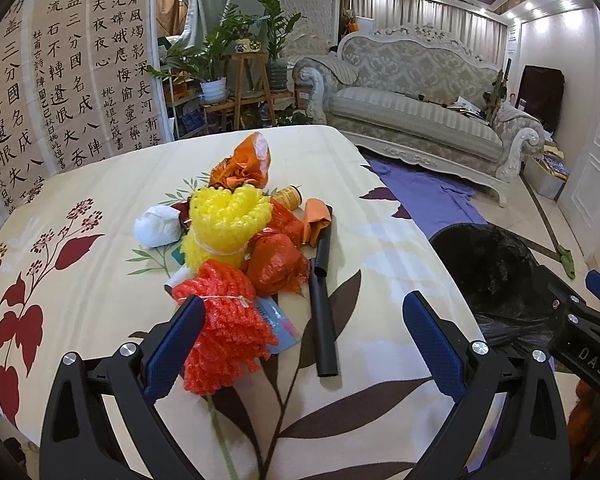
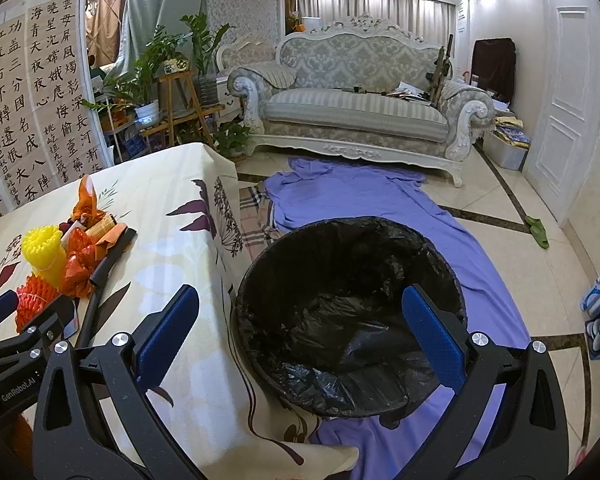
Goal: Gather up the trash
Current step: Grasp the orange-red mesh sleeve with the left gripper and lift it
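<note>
A pile of trash lies on the floral tablecloth (image 1: pixel 80 280): an orange foam net (image 1: pixel 224 320), a yellow foam net (image 1: pixel 224 220), orange plastic wrappers (image 1: pixel 276 264), a white crumpled wad (image 1: pixel 158 226), a black tube (image 1: pixel 324 304) and a small card (image 1: pixel 278 320). My left gripper (image 1: pixel 304 332) is open, its left finger beside the orange net. A bin with a black liner (image 2: pixel 348 312) stands on the floor right of the table. My right gripper (image 2: pixel 300 328) is open and empty above the bin's near rim. The pile also shows in the right wrist view (image 2: pixel 60 264).
A purple sheet (image 2: pixel 380 208) covers the floor around the bin. A sofa (image 2: pixel 360 100) stands at the back, plants on wooden stands (image 2: pixel 172 92) at back left, a calligraphy screen (image 1: pixel 60 92) behind the table. Green slippers (image 2: pixel 538 230) lie at right.
</note>
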`<action>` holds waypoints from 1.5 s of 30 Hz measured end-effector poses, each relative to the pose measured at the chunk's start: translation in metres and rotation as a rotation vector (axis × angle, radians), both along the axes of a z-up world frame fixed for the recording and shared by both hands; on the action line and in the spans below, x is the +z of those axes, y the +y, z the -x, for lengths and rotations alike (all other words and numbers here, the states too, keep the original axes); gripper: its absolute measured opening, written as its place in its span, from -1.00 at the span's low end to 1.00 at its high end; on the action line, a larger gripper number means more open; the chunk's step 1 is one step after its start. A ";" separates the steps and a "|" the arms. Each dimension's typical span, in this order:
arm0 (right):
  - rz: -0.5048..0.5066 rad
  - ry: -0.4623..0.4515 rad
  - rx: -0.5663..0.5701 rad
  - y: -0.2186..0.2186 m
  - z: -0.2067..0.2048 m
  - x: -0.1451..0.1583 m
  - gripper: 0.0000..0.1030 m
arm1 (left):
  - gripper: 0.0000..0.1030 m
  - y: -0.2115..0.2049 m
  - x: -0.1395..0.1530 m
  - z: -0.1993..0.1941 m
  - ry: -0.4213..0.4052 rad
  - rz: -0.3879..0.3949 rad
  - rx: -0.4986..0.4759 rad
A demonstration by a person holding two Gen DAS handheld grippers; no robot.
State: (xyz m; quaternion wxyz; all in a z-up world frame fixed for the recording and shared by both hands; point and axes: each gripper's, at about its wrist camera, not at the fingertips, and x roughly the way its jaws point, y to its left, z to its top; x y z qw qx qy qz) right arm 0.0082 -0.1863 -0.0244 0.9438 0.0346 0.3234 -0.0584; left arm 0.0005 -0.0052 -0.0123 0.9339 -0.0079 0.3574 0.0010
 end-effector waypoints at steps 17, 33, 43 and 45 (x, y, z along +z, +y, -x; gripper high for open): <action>-0.020 0.055 0.108 0.033 -0.003 -0.004 0.51 | 0.53 0.060 -0.007 0.019 0.049 0.031 0.098; -0.020 0.085 0.134 0.040 -0.011 -0.010 0.51 | -0.14 0.055 -0.017 0.007 0.070 0.067 0.023; -0.011 0.076 0.200 0.064 -0.011 -0.002 0.51 | -0.21 0.073 0.004 0.029 0.011 0.097 0.027; -0.015 0.074 0.225 0.073 -0.012 0.001 0.51 | -0.21 0.083 0.009 0.035 -0.006 0.087 0.050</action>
